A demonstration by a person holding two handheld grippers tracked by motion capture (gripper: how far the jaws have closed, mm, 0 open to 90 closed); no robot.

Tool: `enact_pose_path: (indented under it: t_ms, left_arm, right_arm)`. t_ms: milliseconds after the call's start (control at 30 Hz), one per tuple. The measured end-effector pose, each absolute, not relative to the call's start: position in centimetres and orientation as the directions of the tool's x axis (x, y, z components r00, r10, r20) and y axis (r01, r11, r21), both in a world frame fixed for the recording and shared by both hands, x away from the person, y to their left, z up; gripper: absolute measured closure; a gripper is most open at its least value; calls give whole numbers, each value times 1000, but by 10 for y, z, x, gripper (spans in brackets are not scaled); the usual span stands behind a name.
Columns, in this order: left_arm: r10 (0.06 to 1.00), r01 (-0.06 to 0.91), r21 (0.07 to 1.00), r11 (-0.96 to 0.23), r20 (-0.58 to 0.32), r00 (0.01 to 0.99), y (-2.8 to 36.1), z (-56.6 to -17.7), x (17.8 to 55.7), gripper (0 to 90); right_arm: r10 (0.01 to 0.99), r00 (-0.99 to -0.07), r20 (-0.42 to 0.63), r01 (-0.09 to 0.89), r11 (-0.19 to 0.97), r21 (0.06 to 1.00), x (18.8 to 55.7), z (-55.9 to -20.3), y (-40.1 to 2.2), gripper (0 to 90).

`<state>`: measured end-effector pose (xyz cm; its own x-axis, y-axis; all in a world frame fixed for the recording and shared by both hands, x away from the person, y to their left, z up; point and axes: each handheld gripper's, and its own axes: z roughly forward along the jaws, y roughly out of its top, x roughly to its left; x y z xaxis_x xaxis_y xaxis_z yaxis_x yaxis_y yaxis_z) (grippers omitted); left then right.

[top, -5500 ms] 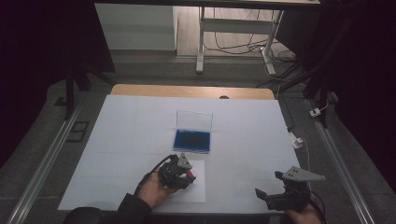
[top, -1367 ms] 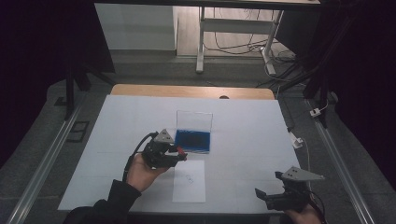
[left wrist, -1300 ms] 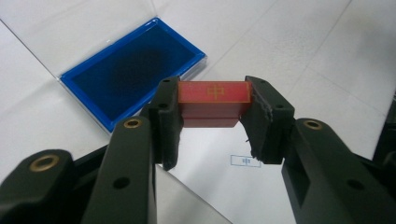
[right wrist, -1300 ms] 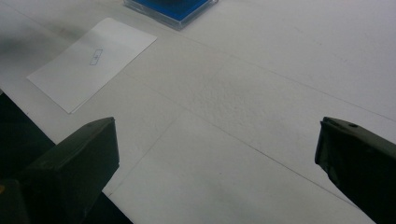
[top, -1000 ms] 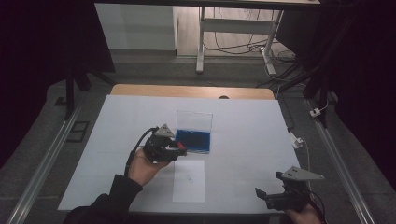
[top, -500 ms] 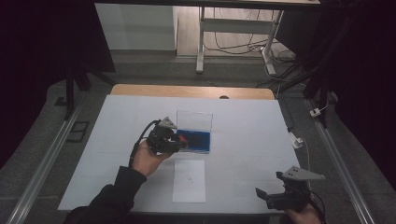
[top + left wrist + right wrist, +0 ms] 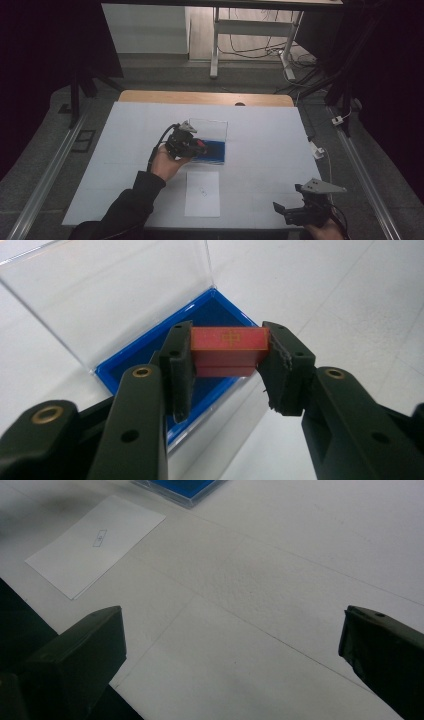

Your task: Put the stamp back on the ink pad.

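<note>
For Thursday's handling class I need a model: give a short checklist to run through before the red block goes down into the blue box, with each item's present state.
1. Left tongs clamped on the red block: ok.
2. Block level between the pads: ok.
3. Clear lid of the blue box open: ok.
4. Block over the box: ok.
5. Box floor free: cannot tell.
6. Right tongs parked apart, open: ok.

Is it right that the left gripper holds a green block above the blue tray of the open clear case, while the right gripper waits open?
Not quite: the block is red, not green, as the left gripper view shows. The left gripper does hold it above the blue tray of the open clear case, and the right gripper waits open.
</note>
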<state>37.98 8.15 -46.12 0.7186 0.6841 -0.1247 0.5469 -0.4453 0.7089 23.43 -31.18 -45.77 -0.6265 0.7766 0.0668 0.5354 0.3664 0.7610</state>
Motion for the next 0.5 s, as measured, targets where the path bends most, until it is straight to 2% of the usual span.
enact_pose_path:
  t_ms: [500]
  left_arm:
    - [710, 562, 688, -460, -95, 698, 65, -481, 403, 583]
  right_arm:
    - [773, -631, 66, 534, 371, 760, 234, -458, -312, 0]
